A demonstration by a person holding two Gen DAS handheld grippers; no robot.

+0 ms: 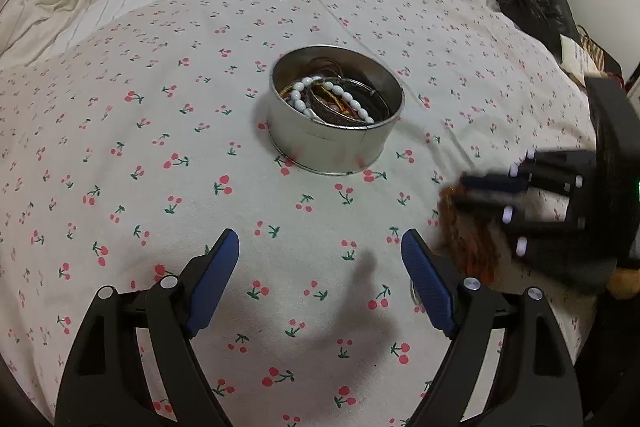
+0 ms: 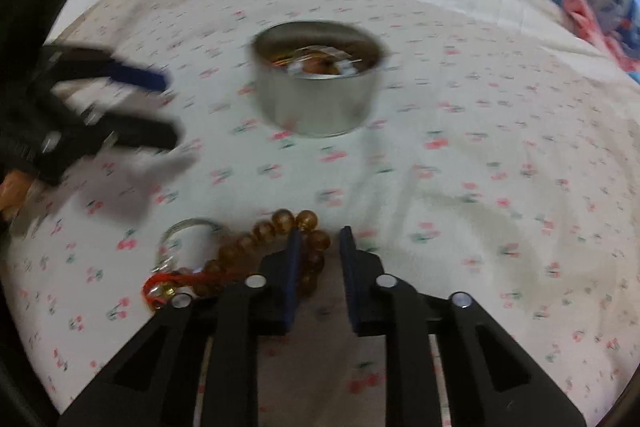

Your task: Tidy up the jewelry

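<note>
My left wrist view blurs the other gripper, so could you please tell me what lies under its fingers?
Observer: A string of round amber beads lies on the cherry-print bedsheet, with one loop between the jaws of the right gripper.
Operator: Is it gripped?
Observer: Not clearly. The jaws are narrow, but a gap shows beside one pad.
Operator: Is anything else nearby?
Observer: A thin silver ring and a red cord lie just left of the beads.

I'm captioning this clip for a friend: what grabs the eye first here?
A round metal tin sits mid-bed on the cherry-print sheet, with a white bead bracelet lying among other jewelry inside. Nearer, the right gripper has its narrowed jaws around an amber bead bracelet lying beside a silver ring.
</note>
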